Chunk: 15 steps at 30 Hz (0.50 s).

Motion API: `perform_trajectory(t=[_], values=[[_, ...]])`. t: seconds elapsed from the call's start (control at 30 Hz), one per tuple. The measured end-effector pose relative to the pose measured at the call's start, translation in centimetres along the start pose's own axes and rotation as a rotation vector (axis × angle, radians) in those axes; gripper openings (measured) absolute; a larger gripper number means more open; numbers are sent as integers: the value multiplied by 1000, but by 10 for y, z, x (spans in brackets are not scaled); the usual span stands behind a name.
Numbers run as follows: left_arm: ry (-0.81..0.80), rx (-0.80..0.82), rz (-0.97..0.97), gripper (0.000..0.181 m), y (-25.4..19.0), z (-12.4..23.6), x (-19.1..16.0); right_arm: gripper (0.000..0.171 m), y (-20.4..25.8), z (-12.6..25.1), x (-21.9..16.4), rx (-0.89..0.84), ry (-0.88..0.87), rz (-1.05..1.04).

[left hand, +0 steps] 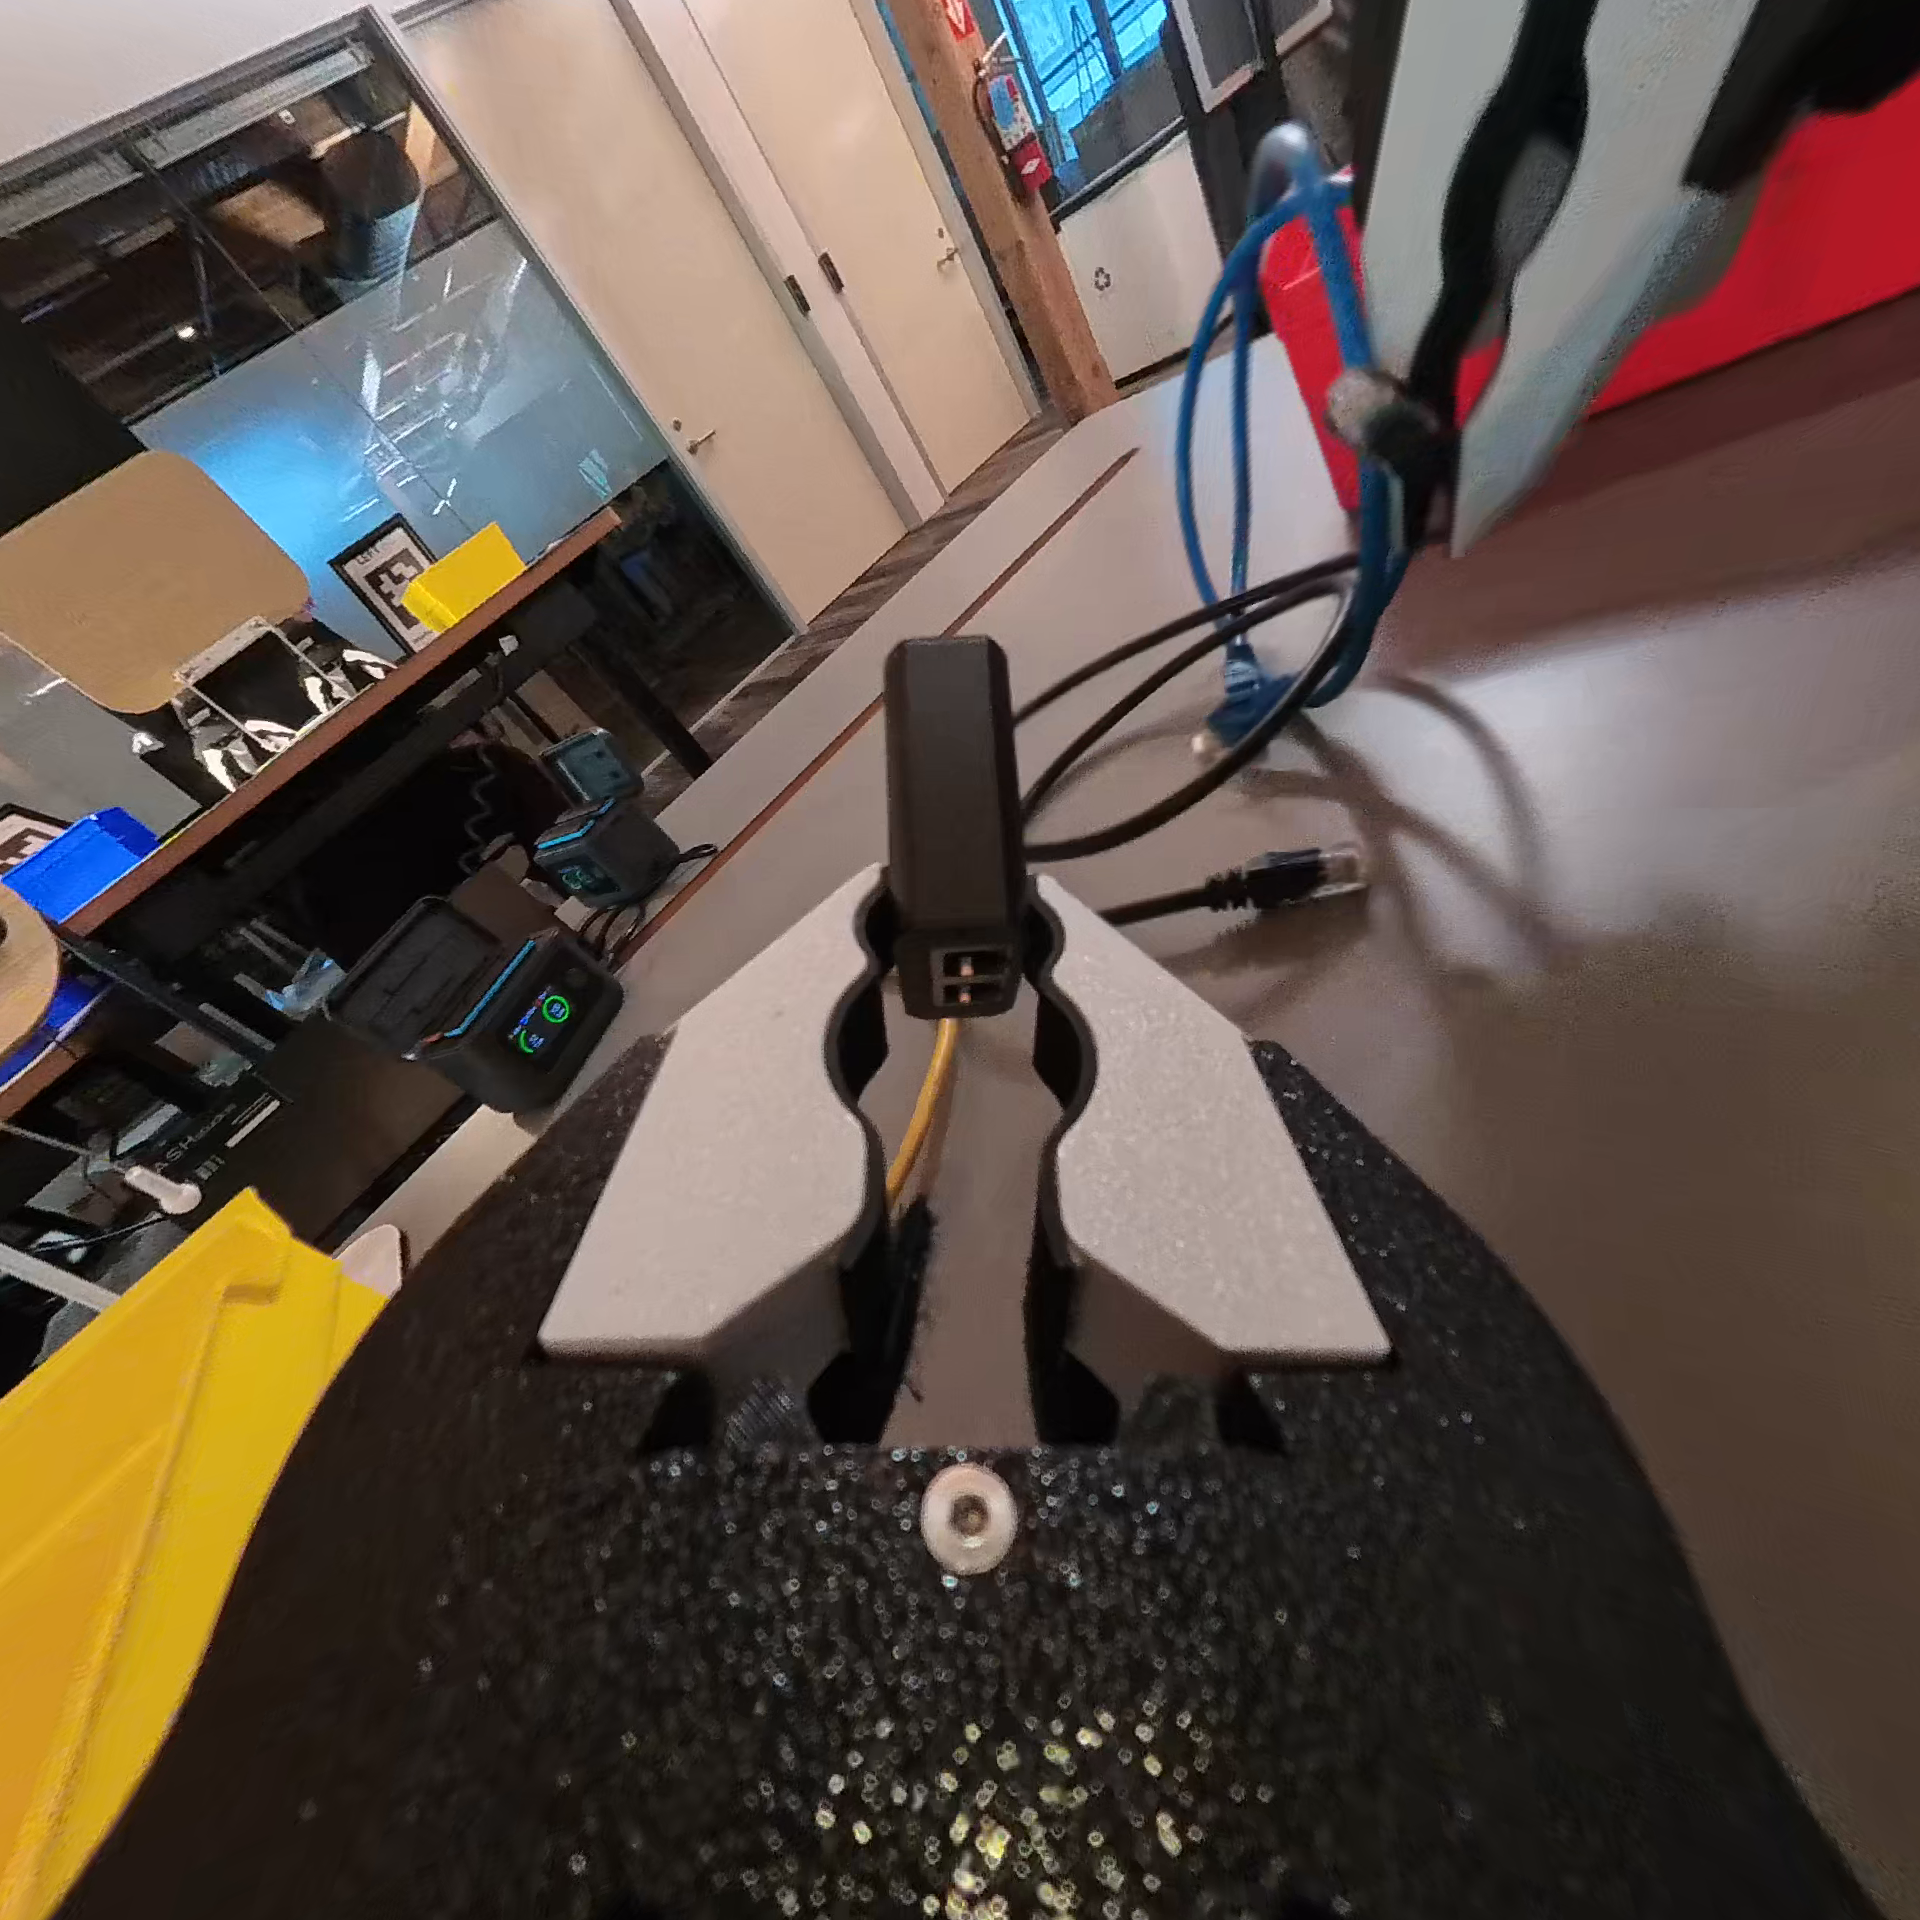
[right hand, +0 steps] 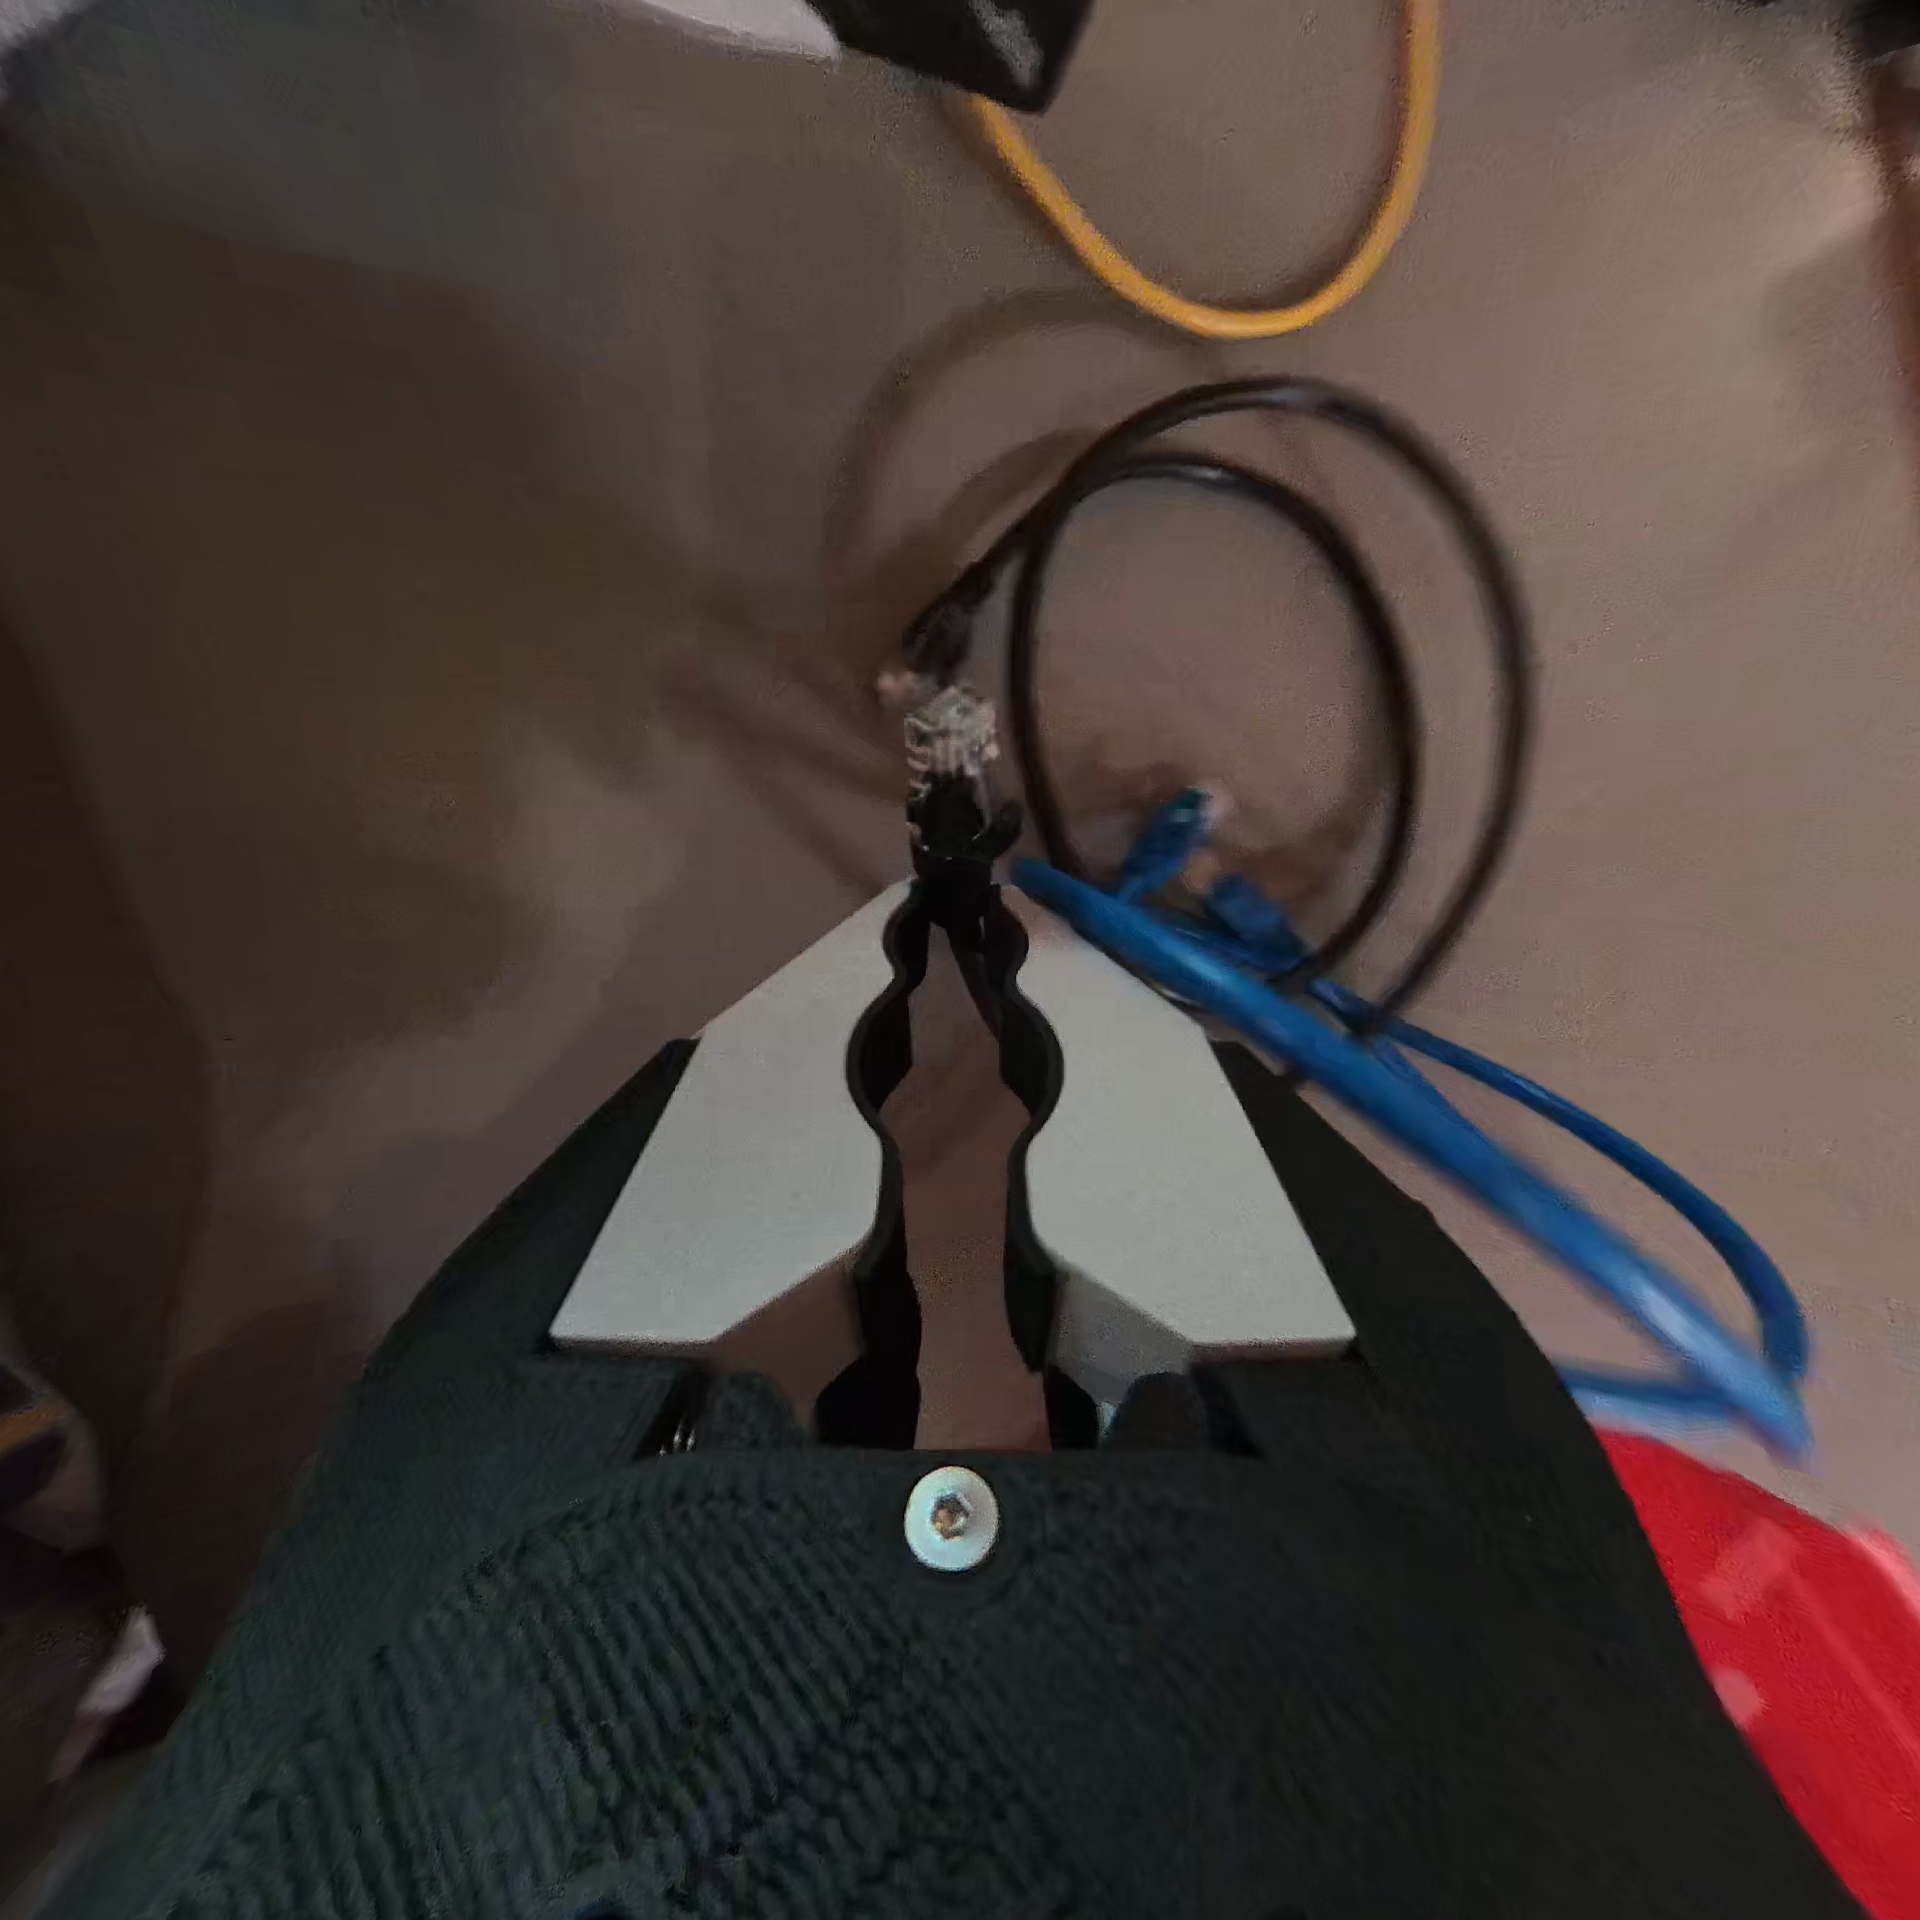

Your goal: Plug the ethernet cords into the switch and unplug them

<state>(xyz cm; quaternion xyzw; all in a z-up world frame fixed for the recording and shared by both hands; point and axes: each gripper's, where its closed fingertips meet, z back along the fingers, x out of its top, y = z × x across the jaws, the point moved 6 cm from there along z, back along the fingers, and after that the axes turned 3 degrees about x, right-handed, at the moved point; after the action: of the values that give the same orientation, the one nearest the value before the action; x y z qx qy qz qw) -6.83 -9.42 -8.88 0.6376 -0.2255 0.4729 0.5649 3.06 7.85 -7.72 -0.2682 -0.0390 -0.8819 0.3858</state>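
Left gripper is pinched on the switch, a small black box standing up out of its fingertips with the long axis running forward, away from the wrist. Two small square openings show on the box's near end, and a yellow cord drops from that end between the fingers.

Up and to the right of it, well apart, the right gripper is closed on the black cord just behind its clear plug, which sticks out past the fingertips. In the right wrist view the switch sits at the top edge, ahead of the plug, so the plug likely has to travel forward and line up with a port; which face holds that port I cannot tell.

A blue cord drapes off to this gripper's right. Below lies a smooth brown tabletop. Beyond the left gripper, an office with glass partitions and cluttered desks.
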Motion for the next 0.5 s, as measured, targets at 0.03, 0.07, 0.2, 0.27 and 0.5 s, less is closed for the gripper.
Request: perform_trajectory(t=[0.03, 0.07, 0.2, 0.27, 0.5], values=[[1, -5, -5, 21, -1, 0, 0, 9, 6, -9, 0, 41, -24, -20], [3, -11, -8, 21, -2, 0, 0, 9, 10, -17, 1, 69, -60, -38], [3, -57, -17, 21, -8, -1, 0, 11, 27, -40, 2, 194, -157, -97], [-2, -93, -18, 21, -12, -1, 0, 12, 33, -47, 2, 238, -203, -129], [-5, -171, -27, 21, -22, -1, 0, 40, 43, -50, -2, 250, -309, -39]])
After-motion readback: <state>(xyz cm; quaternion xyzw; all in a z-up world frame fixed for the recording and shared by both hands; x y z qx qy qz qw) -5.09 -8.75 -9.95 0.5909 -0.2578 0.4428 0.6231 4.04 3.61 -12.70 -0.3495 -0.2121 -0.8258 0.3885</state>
